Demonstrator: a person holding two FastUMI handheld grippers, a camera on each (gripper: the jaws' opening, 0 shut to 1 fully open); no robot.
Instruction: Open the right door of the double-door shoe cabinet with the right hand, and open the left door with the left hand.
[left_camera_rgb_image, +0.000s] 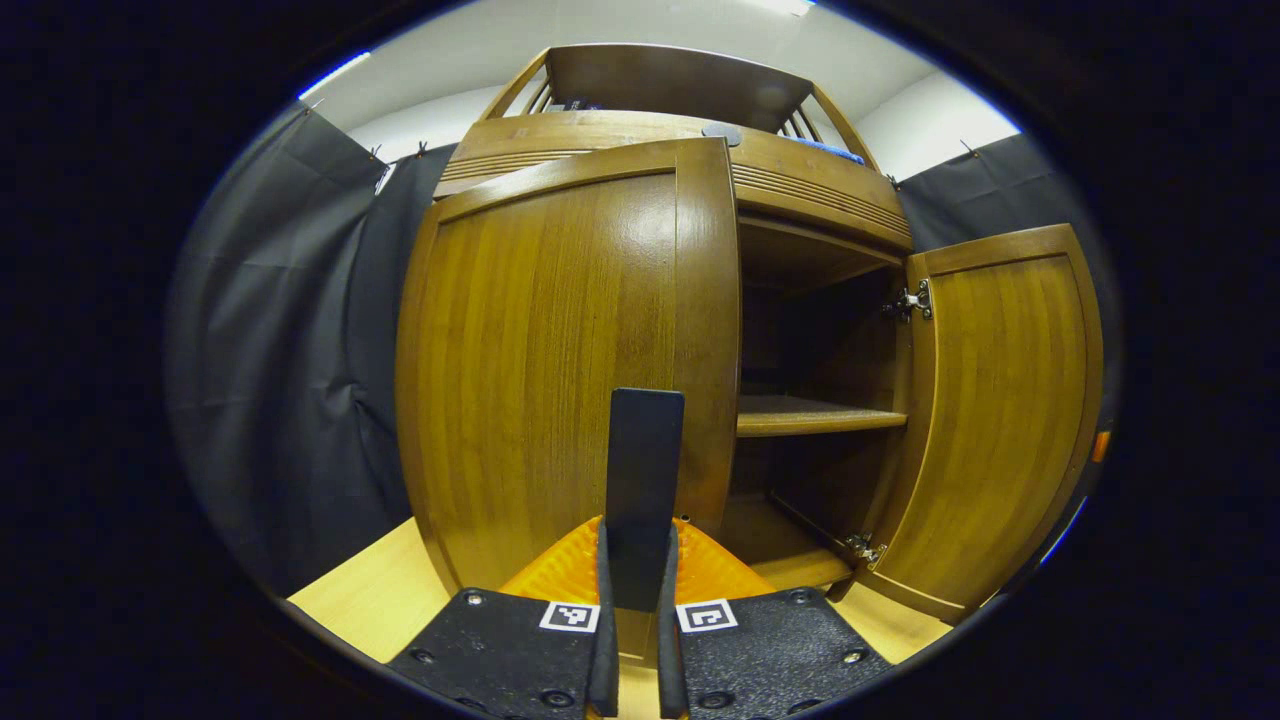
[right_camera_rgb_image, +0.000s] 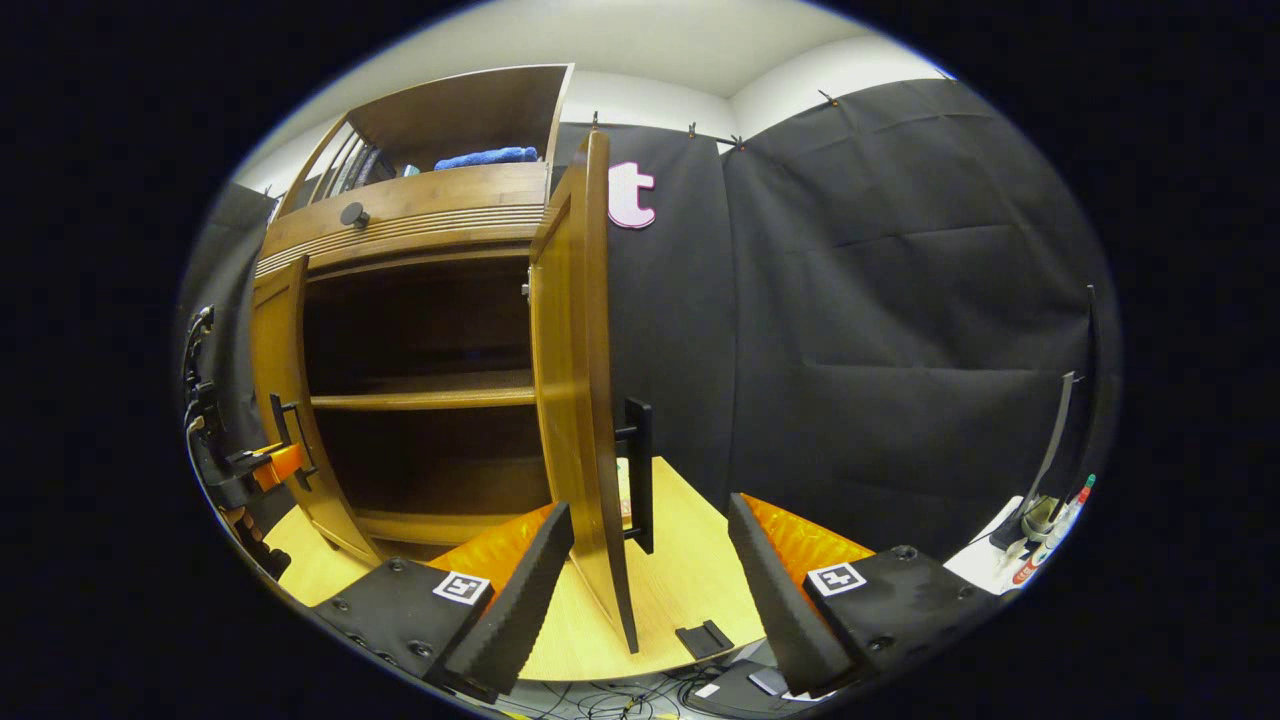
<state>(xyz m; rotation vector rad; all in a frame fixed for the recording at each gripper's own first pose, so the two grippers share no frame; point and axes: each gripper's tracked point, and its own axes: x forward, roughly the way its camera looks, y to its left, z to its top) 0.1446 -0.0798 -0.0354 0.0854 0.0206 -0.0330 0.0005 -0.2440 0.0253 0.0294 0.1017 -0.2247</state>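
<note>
Left gripper view, L to R: booth cloth, then the left door of the cabinet, swung partly out w/ its front face toward the camera. Left gripper sits low centre, fingers clamped on the dark handle of that door; handle stands upright between them. Right of the door edge, open cabinet interior w/ a shelf and floor board. Far right, the right door wide open, inner face showing, hinges top and bottom. All on a light wood table.

Right gripper view, L to R: left gripper seen farther off on the left door's handle at the far left; left door angled out; dark interior w/ shelf; blue cloth on the cabinet top. Right door edge-on near centre, its black handle on the outer face. Right gripper fingers spread apart, door's bottom edge between them, not touching. Markers far right.
</note>
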